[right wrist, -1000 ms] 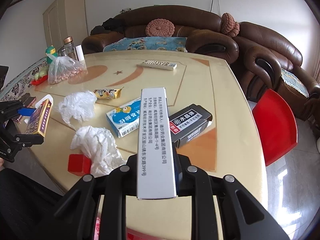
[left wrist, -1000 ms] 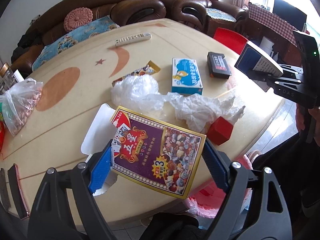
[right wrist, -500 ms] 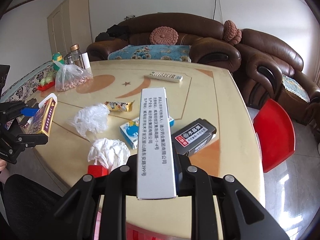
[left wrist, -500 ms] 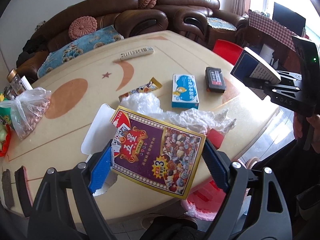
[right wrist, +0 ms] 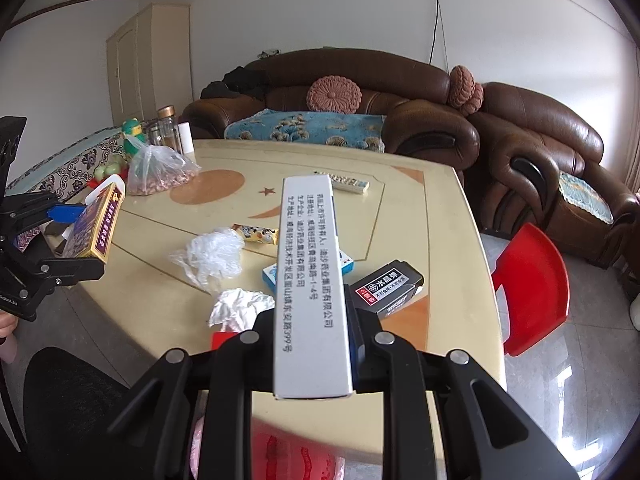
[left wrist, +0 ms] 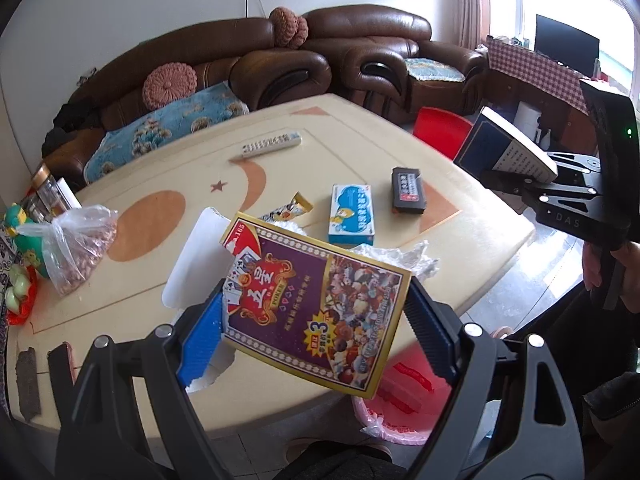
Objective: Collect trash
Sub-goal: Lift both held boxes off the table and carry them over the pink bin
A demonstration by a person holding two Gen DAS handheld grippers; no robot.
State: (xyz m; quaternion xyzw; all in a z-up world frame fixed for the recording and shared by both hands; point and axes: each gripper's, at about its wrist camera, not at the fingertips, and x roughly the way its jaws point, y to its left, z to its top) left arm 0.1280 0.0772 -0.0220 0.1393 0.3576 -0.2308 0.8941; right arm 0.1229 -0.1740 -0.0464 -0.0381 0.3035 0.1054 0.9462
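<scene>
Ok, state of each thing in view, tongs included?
Left tongs: shut on card box, off the table.
Right tongs: shut on white box, off the table.
Blue box: lying flat, closed.
Black box: lying flat.
Tissue: crumpled.
Peanut bag: knotted shut.

Both grippers, left (left wrist: pixel 316 316) and right (right wrist: pixel 312 344), have matte black skeletal frames studded with round silver screws (the left carries blue ribbed finger pads (left wrist: pixel 200 340)).

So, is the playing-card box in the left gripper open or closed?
Open. A white flap stands out from the far end of the playing-card box, held between the blue pads of the left gripper.
</scene>
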